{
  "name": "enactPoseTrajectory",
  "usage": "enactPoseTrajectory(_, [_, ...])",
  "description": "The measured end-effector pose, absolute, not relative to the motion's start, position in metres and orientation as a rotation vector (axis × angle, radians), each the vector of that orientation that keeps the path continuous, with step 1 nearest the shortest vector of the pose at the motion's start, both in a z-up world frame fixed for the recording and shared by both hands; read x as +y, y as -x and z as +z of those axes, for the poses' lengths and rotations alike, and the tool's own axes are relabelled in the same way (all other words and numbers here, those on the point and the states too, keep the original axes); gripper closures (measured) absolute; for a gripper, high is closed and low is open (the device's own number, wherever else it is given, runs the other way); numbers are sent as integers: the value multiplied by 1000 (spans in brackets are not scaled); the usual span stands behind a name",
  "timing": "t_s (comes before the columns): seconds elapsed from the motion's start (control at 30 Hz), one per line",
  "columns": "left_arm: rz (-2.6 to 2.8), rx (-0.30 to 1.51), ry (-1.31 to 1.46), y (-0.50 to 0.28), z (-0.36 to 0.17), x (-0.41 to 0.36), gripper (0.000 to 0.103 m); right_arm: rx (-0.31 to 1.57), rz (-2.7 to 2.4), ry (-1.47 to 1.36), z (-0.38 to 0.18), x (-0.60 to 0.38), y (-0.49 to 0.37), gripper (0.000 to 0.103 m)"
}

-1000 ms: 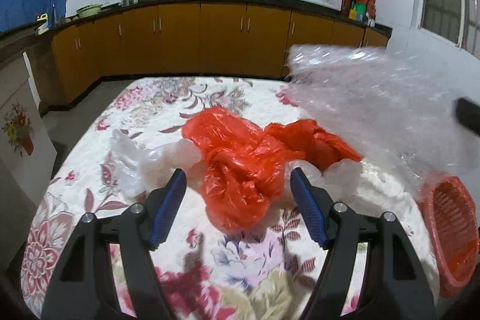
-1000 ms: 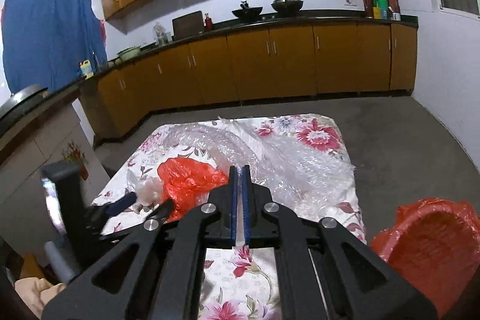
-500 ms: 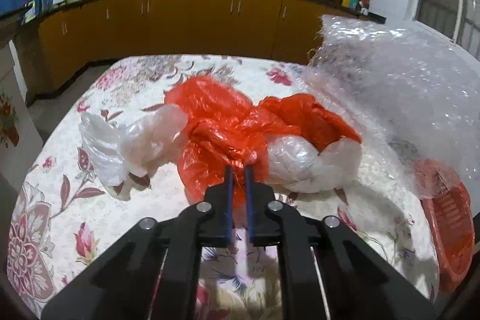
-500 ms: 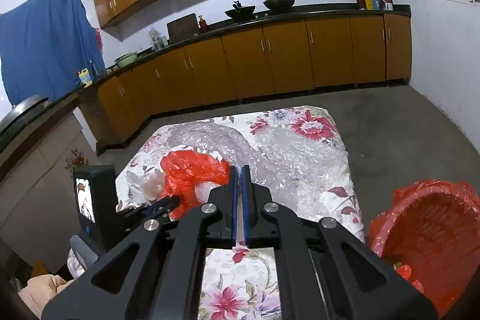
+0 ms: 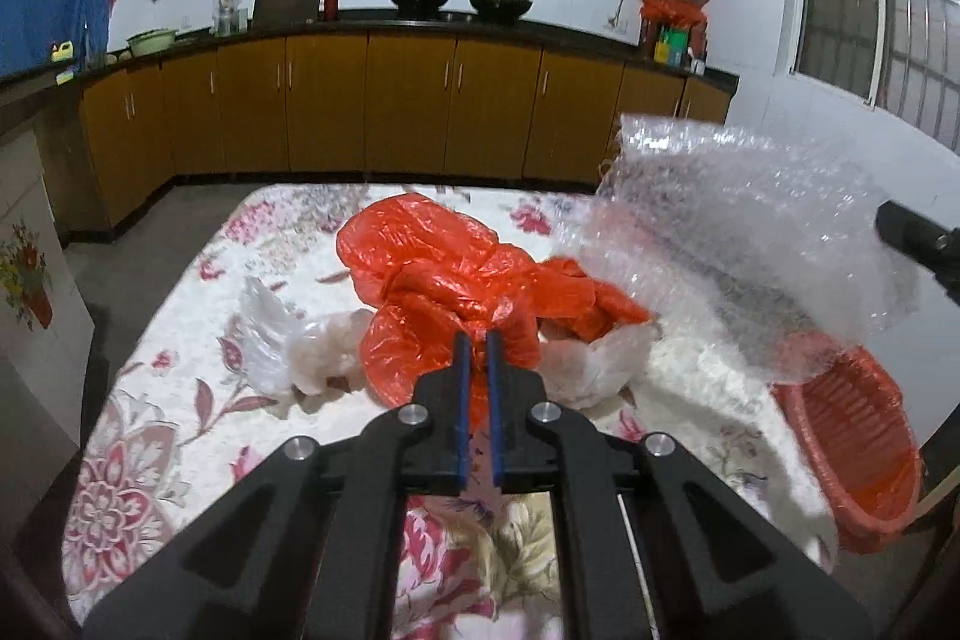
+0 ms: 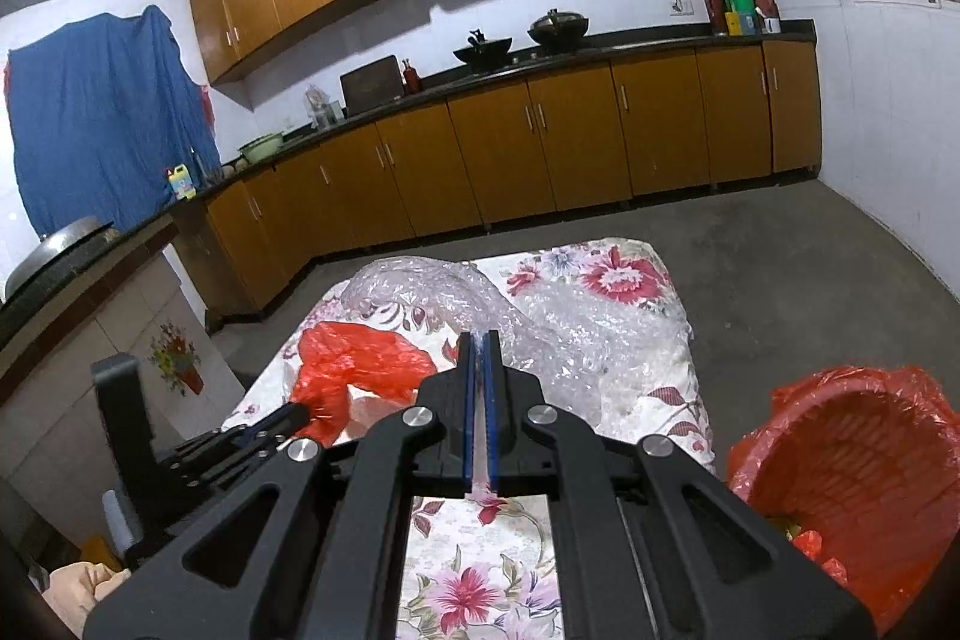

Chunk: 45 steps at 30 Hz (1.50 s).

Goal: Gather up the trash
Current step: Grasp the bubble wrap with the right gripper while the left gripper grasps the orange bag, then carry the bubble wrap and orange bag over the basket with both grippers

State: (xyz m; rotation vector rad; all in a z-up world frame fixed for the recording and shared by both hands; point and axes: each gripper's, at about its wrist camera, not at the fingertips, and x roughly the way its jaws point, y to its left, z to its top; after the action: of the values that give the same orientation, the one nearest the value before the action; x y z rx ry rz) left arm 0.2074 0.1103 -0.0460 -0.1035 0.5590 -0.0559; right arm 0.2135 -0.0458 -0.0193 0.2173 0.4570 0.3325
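My left gripper (image 5: 477,340) is shut on a crumpled red plastic bag (image 5: 444,280), which is raised off the floral table (image 5: 150,436) with white plastic bags (image 5: 312,346) tangled at its sides. My right gripper (image 6: 478,340) is shut on a sheet of clear bubble wrap (image 6: 576,328); in the left wrist view that bubble wrap (image 5: 750,232) hangs in the air at the right. From the right wrist view, the left gripper (image 6: 300,409) shows at the left with the red bag (image 6: 360,364) in it. A red basket (image 6: 852,466) lined with a red bag stands right of the table.
The red basket (image 5: 852,430) sits just past the table's right edge, partly behind the bubble wrap. Brown kitchen cabinets (image 5: 408,106) run along the far wall. A low counter (image 6: 78,280) stands to the left. Grey floor (image 6: 780,250) lies beyond the table.
My left gripper closed on the red bag and lifted it off the table. The right gripper, still shut on the bubble wrap, shifted a little towards the basket.
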Motion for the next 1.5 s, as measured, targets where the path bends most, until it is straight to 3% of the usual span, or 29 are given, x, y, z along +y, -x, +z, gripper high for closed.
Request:
enactPoseTrajectory(0.67, [-278,469,60,-168,11,19,97,334,132,-236,9,-124,-157,100])
enactPoseTrajectory(1.17, [-523,519,5,-161,-9,-114,97,302,-178,-315,-3,-230,-97,100])
enactPoseTrajectory(1.5, [-608,571,-37,-160,-39,-171,97,377,-204,-352,-30,-248,-101,100])
